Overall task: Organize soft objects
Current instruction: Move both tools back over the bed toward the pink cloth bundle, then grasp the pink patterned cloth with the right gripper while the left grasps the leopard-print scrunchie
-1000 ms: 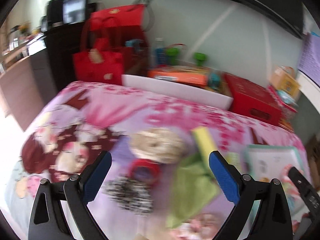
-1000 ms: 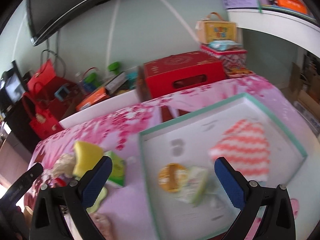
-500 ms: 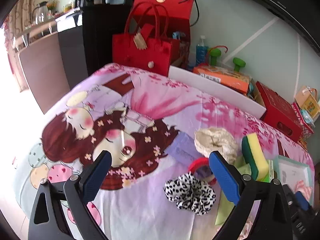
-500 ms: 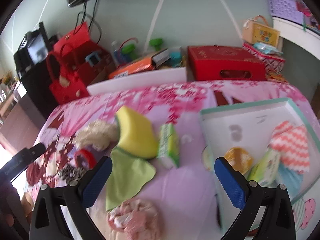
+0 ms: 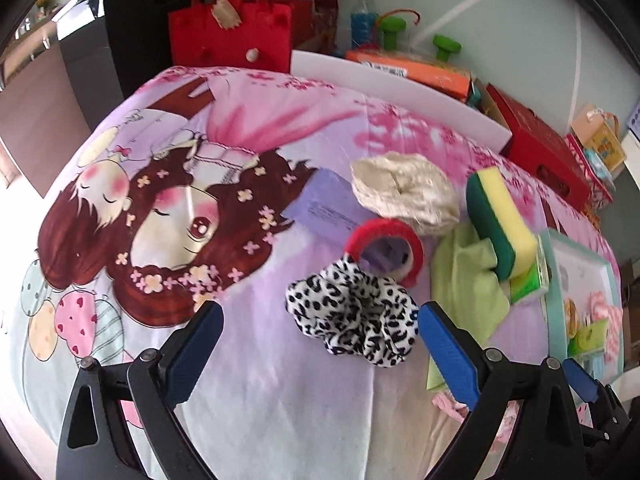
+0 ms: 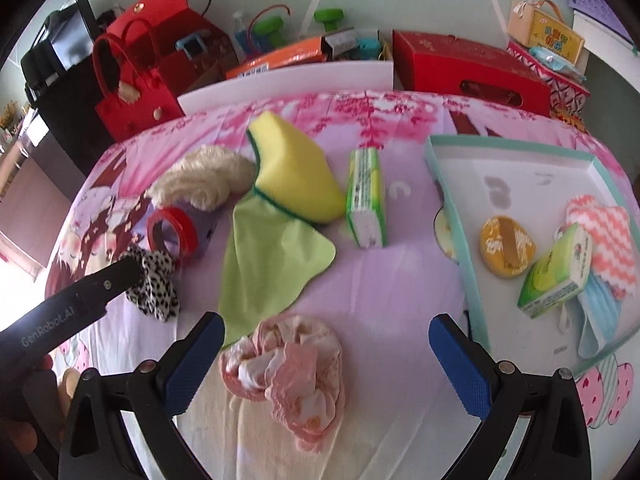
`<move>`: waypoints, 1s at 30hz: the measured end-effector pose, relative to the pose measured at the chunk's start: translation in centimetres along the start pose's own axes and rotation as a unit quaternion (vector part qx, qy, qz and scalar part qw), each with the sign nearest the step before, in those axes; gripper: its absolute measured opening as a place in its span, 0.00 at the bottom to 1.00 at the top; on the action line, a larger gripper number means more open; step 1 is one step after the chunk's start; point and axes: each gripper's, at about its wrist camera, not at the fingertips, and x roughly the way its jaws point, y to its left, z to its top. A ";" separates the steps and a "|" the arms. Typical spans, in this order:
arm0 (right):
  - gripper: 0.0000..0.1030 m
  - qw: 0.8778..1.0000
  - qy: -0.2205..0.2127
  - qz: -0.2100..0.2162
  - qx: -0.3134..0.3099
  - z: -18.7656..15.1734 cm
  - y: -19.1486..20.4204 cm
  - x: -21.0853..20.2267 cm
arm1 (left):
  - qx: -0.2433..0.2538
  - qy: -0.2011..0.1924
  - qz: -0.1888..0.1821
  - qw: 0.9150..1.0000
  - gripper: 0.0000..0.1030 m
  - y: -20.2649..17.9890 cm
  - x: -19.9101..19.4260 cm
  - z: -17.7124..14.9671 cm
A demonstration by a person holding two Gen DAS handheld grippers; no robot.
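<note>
Both tongs, left (image 5: 316, 344) and right (image 6: 326, 352), gape wide and hold nothing. The spotty scrunchie (image 5: 354, 316) sits at one o'clock, touching the red band (image 5: 386, 250), which might snag.

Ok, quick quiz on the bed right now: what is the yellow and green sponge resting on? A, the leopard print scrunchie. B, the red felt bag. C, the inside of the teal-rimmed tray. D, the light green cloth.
D: the sponge sits on the upper end of the light green cloth, which spreads out below it on the bedsheet; both are outside the tray.
</note>
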 end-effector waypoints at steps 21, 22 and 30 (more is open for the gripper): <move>0.99 0.997 0.070 -0.012 -0.022 -1.5 0.9 1.9 | 0.013 0.050 0.009 0.999 0.95 -1.3 3.0 -0.5; 0.96 0.997 0.070 -0.012 -0.023 -1.5 0.9 1.9 | 0.013 0.050 0.010 0.999 0.95 -1.3 2.9 -0.5; 0.68 0.997 0.078 0.013 -0.027 -1.7 1.4 1.8 | 0.021 0.053 0.003 0.998 0.77 -1.8 3.1 -0.5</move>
